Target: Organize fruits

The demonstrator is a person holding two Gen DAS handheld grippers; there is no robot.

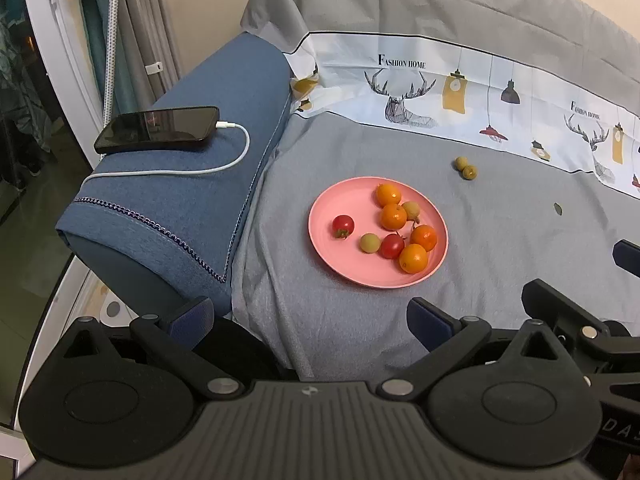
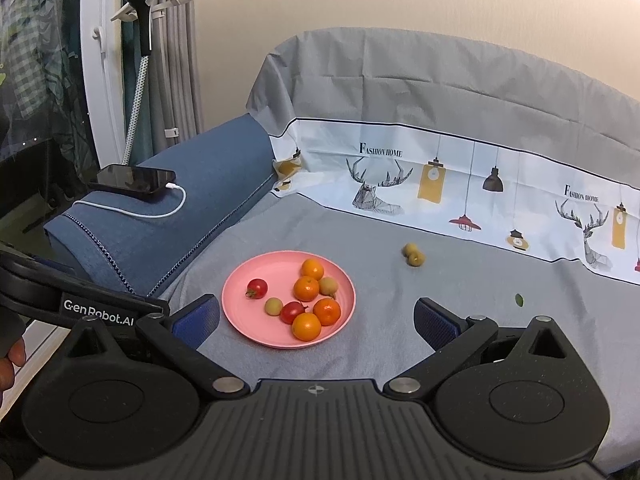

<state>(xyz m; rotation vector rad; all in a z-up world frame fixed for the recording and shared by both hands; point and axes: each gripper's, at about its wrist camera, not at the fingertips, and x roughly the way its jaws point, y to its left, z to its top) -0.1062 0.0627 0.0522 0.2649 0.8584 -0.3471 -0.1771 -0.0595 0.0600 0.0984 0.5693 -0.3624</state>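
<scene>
A pink plate (image 1: 348,266) (image 2: 244,320) lies on the grey sheet and holds several oranges (image 1: 413,258) (image 2: 307,326), two cherry tomatoes (image 1: 343,226) (image 2: 256,287) and two yellow-green fruits (image 1: 370,243) (image 2: 273,306). Two more yellow-green fruits (image 1: 465,168) (image 2: 413,255) lie together on the sheet, beyond the plate to its right. My left gripper (image 1: 310,320) hangs open, short of the plate's near edge, with nothing in it. My right gripper (image 2: 316,318) is open too, its fingers standing either side of the plate, above it.
A blue sofa armrest (image 1: 192,200) (image 2: 180,216) rises left of the plate, with a black phone (image 1: 158,128) (image 2: 134,180) on a white cable. A small green leaf (image 1: 557,209) (image 2: 519,300) lies to the right. The printed cloth (image 1: 460,92) covers the backrest.
</scene>
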